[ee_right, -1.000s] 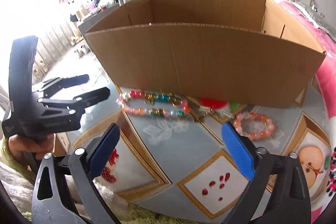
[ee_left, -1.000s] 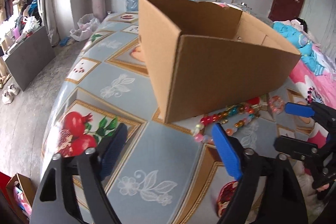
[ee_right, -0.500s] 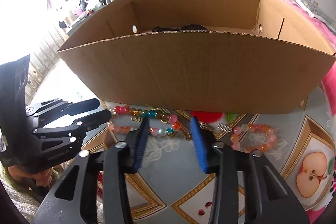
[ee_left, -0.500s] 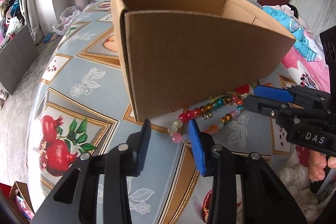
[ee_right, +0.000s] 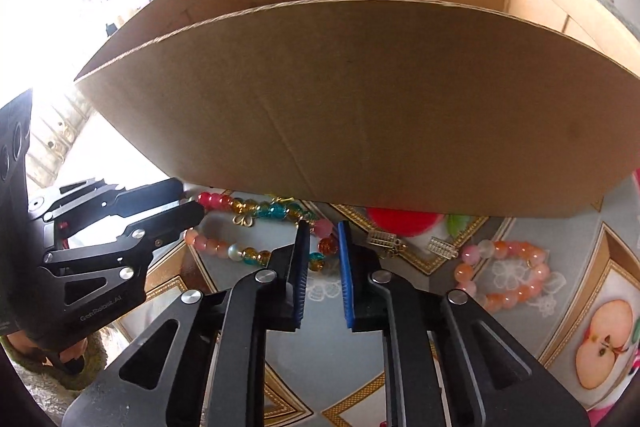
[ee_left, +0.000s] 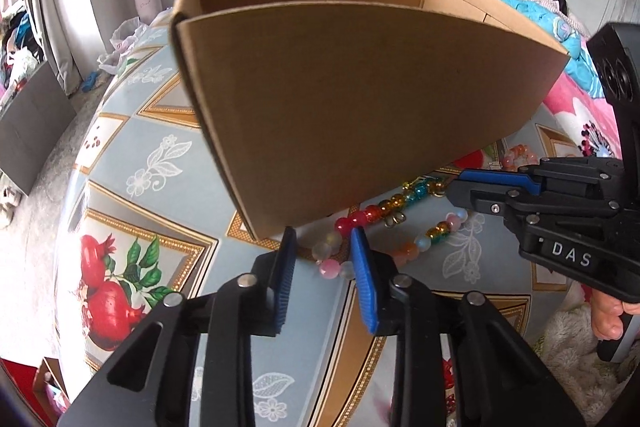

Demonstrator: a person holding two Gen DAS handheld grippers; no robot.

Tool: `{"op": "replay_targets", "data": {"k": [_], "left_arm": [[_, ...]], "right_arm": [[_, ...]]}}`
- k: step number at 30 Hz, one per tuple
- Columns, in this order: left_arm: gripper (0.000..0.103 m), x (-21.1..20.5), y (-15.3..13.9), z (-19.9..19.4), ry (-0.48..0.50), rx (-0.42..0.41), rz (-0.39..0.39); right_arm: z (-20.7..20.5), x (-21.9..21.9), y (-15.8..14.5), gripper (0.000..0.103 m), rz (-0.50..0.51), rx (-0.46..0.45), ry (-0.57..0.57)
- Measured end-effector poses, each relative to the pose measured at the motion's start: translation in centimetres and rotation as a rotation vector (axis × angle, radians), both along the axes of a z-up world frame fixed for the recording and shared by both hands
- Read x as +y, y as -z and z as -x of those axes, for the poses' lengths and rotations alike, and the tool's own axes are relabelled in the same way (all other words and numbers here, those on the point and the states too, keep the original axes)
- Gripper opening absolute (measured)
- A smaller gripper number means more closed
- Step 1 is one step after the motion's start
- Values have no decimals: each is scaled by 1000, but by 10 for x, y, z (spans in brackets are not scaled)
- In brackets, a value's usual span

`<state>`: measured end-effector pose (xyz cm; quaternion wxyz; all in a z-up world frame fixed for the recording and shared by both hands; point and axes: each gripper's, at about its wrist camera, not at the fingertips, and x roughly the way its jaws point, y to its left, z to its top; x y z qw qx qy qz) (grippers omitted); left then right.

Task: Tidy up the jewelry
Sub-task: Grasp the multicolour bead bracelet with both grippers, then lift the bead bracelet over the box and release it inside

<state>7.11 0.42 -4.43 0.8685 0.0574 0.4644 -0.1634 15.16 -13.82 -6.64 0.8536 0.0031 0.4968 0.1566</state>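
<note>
Between the left gripper's (ee_left: 322,241) part-spread blue pads sits one end of the bead necklace (ee_left: 394,205); the right gripper (ee_right: 323,233), similarly narrowed, straddles its other end, beside the cardboard box (ee_right: 360,99) on the patterned table (ee_left: 160,155).

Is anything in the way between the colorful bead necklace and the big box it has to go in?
Yes. The cardboard box's tall front wall stands right behind the multicolored bead strand, which lies on the tablecloth at its foot. Each hand-held gripper, left and right, has an end of it between its fingers, and must lift it over the rim.
</note>
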Motion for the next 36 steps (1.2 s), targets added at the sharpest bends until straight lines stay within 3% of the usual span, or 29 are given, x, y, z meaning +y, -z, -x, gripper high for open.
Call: {"op": "replay_targets", "data": {"k": [4, 9, 21, 32, 36], "left_arm": [[14, -7, 1, 0, 5, -20, -14], [10, -10, 2, 2, 14, -40, -16], [9, 0, -20, 25, 55, -98, 44], [9, 2, -71, 60, 77, -211, 123], [9, 2, -110, 76, 108, -327, 136]], "right_arm": [[-2, 6, 0, 8, 22, -15, -19], [11, 5, 0, 8, 21, -33, -19], [47, 8, -20, 7, 26, -118, -28], [93, 4, -67, 7, 14, -257, -32], [114, -2, -104, 7, 2, -359, -54]]}}
